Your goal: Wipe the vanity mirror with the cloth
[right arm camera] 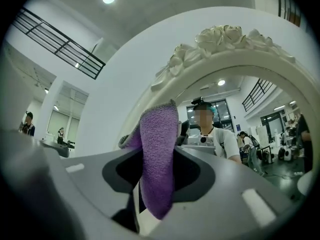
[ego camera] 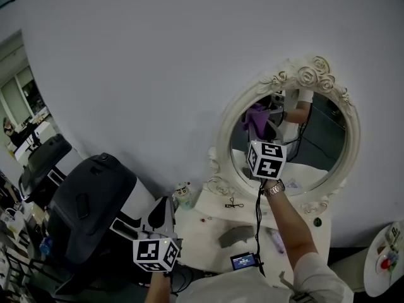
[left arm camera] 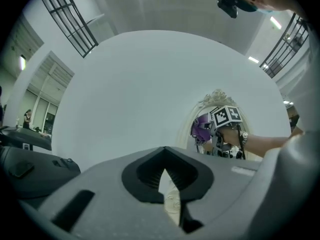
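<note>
The vanity mirror (ego camera: pixel 289 137) stands at the back of the desk (ego camera: pixel 211 235), against the wall (ego camera: pixel 158 62). The right gripper (right arm camera: pixel 157 184) is raised before the left part of the glass, with the cloth (right arm camera: pixel 159 154) between its jaws. On the desk, a small figurine (ego camera: pixel 183 195) sits left of the mirror's base, and a small screen (ego camera: pixel 243 261) lies at the near edge. The left gripper (ego camera: pixel 162 208) is low at the desk's left edge, well apart from the mirror. A black chair (ego camera: pixel 88 207) stands further left.

Right gripper (right arm camera: pixel 156 191) pinching fuzzy purple cloth (right arm camera: pixel 159 149) upright between grey jaws, close before left rim of white rose-carved vanity mirror (right arm camera: pixel 220 40).
</note>
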A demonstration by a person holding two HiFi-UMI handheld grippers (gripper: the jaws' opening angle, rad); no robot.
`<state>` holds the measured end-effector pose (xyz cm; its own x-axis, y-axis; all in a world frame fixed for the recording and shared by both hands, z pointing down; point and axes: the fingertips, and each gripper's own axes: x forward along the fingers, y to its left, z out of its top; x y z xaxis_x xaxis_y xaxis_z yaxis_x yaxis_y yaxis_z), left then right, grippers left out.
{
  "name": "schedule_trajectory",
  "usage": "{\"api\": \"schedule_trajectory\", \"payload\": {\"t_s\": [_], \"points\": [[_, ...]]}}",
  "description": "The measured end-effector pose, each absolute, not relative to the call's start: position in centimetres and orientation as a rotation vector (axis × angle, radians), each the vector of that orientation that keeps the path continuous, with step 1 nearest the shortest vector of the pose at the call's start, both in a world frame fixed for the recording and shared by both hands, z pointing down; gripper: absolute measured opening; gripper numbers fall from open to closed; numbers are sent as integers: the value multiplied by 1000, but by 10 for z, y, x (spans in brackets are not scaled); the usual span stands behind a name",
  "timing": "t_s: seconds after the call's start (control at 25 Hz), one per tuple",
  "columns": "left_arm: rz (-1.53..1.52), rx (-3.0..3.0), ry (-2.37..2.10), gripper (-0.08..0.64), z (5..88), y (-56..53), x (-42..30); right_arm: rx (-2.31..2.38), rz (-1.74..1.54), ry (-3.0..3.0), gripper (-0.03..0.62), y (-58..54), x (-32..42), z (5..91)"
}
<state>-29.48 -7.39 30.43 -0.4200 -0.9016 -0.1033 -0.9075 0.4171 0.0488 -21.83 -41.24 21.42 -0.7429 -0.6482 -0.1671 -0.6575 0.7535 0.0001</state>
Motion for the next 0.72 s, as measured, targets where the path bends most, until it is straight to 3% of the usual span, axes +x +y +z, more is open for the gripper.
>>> {"api": "schedule_trajectory", "payload": {"t_s": [0.32, 0.72], "points": [[148, -1846, 2479, 3, 308, -120, -270, -1173, 119, 2748, 157, -432, -162, 218], [144, -2129, 2277, 3, 318, -192, -212, -1483, 143, 2639, 160, -475, -41, 227]]}}
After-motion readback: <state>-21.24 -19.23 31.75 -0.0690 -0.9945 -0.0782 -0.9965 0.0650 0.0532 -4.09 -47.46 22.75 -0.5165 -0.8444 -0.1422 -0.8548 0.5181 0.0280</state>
